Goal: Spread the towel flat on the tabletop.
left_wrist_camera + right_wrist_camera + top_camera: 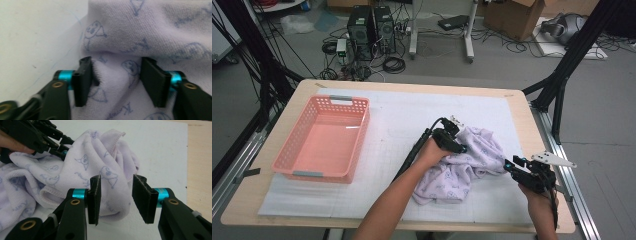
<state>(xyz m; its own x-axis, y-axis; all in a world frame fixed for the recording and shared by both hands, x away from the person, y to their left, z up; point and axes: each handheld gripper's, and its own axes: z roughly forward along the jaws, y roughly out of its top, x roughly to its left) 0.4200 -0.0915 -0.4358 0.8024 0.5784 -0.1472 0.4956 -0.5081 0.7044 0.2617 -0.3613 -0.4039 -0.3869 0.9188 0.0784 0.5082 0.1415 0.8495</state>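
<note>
a soft purple towel [462, 167] is lying in a crumpled heap on the white mat [402, 120], near the right side of the table [522, 110]. the step in hand looks like getting a hold on the towel so it can be spread or folded. the left gripper [116, 80] is spread, with a bump of towel between its jaws, but the towel is not pinched yet. the right gripper [116, 197] is spread too, with a fold of towel in its gap and no squeeze seen. next, both would need to be pressed shut on the cloth. a pink basket [324, 140] is set well apart on the left. cables, computer boxes and a cardboard box are seen on the grey floor behind.
</note>
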